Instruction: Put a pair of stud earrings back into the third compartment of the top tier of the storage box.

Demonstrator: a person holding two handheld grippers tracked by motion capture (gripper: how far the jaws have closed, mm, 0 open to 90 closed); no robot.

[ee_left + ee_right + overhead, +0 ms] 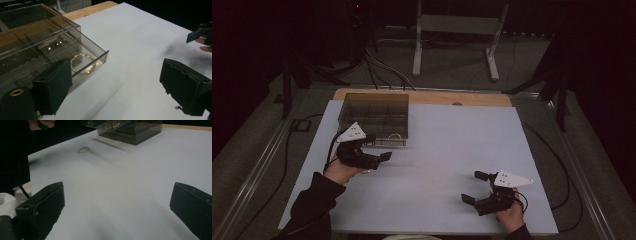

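your left gripper (377, 159) hangs just in front of the smoky clear box (374, 114), its jaws spread wide with nothing between them. the box's drawer (100, 60) is pulled out toward you, and a gold bracelet (83, 63) lies flat inside it, near the front wall. a second, smaller gold ring (83, 149) lies loose on the white table (452, 150), on your side of the box and near your left hand (343, 171). your right gripper (477, 187) sits low near the front right corner, jaws also wide and empty, well apart from the box. the drawer's front wall stands between your left jaws and the bracelet. between the two grippers the white surface is bare. a wooden strip (422, 96) shows along the far edge behind the box. the box's left side lies near the table's left edge, while its right side faces wide bare surface.
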